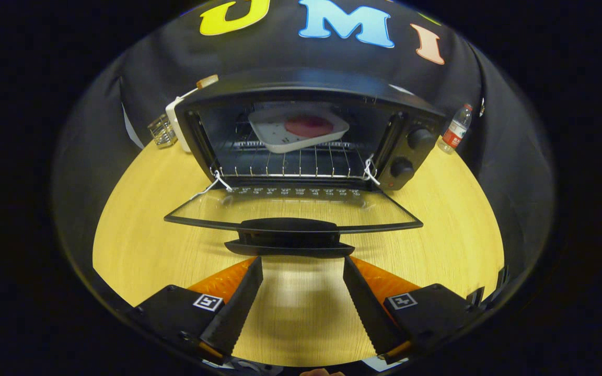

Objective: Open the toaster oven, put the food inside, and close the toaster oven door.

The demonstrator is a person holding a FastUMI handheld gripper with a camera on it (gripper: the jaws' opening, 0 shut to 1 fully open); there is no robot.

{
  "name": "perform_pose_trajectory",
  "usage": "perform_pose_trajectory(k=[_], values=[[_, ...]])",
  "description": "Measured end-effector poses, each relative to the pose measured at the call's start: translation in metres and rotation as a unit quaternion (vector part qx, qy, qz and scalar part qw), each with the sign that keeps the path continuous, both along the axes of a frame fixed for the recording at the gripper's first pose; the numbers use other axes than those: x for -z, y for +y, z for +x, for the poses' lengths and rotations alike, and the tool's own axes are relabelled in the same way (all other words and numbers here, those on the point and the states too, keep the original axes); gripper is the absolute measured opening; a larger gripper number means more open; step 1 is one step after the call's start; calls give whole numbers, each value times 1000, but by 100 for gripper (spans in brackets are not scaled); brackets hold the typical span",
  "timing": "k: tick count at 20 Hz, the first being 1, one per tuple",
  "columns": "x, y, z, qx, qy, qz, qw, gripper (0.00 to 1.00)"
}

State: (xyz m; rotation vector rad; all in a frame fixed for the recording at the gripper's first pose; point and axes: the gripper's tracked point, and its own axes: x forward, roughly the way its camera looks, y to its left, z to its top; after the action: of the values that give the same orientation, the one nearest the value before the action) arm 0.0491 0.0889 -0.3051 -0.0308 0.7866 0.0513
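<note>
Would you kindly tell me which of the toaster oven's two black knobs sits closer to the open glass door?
The lower black knob; the upper black knob sits above it, farther from the open glass door.

Bright, even light falls from above onto the wooden table point(139, 230), and the gripper point(301, 263), fingers spread apart, casts a soft shadow between them. The oven point(306, 130) interior is dim, the plate point(301, 130) inside perhaps slightly soft. Fisheye bending curves the glass door point(290, 206) and table edges strongly.

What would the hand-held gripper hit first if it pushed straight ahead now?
Probably the door handle of the open glass door: it sits just ahead of the open hand-held gripper, centred on the gap between its fingers. Relative height is unclear.
</note>
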Motion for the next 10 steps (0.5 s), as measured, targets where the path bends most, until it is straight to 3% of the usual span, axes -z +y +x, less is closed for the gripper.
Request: perform_pose_trajectory(k=[10], values=[[-89,7,33,-5,-147,1,989,99]])
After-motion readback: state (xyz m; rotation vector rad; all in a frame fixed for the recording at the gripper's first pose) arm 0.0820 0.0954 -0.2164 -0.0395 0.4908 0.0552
